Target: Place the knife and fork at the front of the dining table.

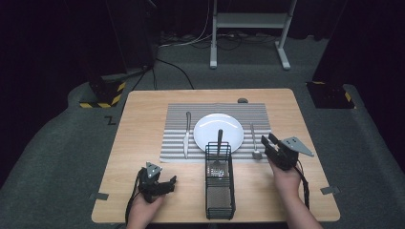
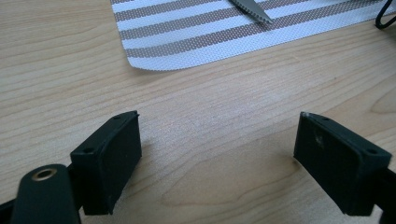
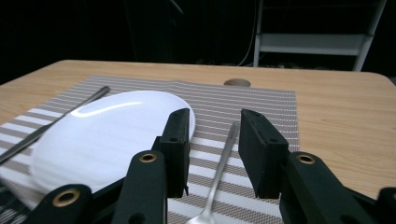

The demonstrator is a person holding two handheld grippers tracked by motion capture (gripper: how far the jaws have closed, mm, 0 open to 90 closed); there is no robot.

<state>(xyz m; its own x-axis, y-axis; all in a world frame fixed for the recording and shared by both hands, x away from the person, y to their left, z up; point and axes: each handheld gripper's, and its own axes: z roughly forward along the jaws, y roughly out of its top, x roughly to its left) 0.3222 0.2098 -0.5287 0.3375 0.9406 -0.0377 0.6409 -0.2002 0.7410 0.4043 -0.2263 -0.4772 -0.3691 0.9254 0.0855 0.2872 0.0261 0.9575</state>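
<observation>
1 plate [image 1: 218,130], 1 knife [image 1: 186,137], 2 forks [image 1: 254,140] [image 1: 218,149], 1 basket [image 1: 219,195].

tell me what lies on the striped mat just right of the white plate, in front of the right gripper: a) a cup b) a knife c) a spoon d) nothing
c: a spoon lies on the striped mat right of the white plate, in line with the open jaws of the right gripper; the knife lies on the plate's other side.
</observation>
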